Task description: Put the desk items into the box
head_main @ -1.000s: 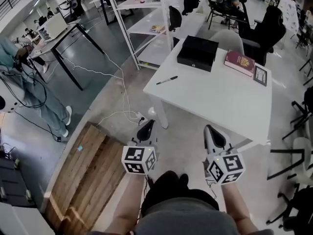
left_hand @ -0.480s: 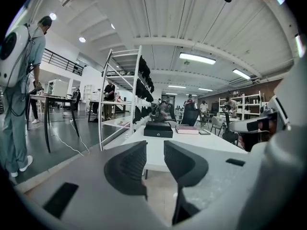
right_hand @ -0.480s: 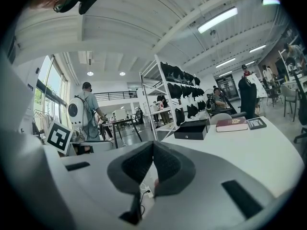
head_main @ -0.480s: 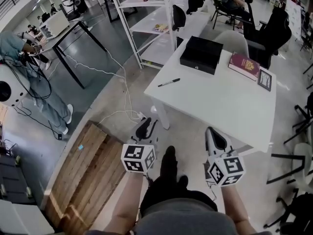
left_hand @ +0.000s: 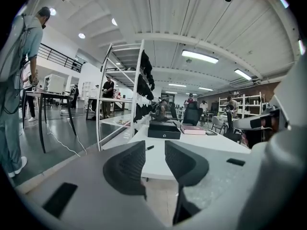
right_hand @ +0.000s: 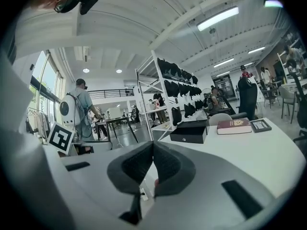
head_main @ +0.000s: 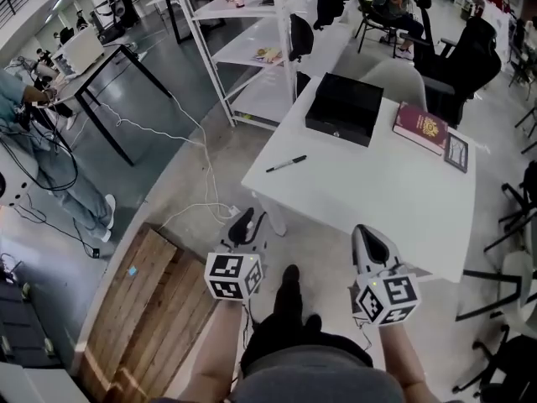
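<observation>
Both grippers hang short of the white table [head_main: 369, 200], off its near edge, neither touching anything. The left gripper [head_main: 243, 222] has just been opening its jaws; they stand wide with nothing between them. The right gripper [head_main: 367, 237] has its jaws pressed together, empty.

The pen [head_main: 287, 163] lies by the table's near left corner, ahead of the left gripper and a little to its right. That makes the left hand the nearer one. The pen's long axis runs roughly crosswise to that gripper's line of approach, so the open jaws could likely straddle it with little turning.

The black box [head_main: 344, 97] sits at the far left corner, probably with its lid down, though the view is too distant to be sure. The red book [head_main: 426, 127] and a small framed card [head_main: 457, 152] lie along the far edge, nearer the right hand.
</observation>
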Demonstrator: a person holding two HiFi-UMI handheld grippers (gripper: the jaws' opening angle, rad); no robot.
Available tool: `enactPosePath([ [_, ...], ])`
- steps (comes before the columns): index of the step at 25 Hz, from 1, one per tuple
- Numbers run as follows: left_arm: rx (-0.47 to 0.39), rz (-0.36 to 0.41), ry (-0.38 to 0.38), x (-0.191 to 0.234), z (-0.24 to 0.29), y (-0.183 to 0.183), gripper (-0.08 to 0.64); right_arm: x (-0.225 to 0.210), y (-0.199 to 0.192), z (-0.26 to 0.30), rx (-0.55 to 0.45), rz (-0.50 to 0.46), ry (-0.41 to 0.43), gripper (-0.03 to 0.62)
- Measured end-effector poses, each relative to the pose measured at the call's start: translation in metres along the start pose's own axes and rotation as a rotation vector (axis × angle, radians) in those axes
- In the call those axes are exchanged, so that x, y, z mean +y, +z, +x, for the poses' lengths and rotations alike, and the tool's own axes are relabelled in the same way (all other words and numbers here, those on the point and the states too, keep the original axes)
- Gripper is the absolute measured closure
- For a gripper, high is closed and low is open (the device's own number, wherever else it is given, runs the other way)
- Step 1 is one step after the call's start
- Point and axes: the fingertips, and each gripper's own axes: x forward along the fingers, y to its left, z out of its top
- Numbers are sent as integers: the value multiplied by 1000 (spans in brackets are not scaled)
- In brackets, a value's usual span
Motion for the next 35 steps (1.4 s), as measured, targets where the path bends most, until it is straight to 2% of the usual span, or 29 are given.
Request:
enactPosePath([
  [9, 47, -28, -37, 40, 63, 0, 445, -1, 5, 69, 42, 12, -11, 588],
  [18, 69, -29, -72, 77, 105, 2, 445, -3, 12, 120, 59, 7, -59, 588],
  [23, 102, -44, -109, 91, 124, -2, 445, -6, 16, 140, 68, -3, -91, 588],
  [29, 124, -4, -154, 98, 146, -2, 445, -11, 22, 156, 64, -6, -135, 588],
  [35, 144, 3, -203, 100, 164, -6, 445, -14, 22, 162, 63, -1, -173, 588],
])
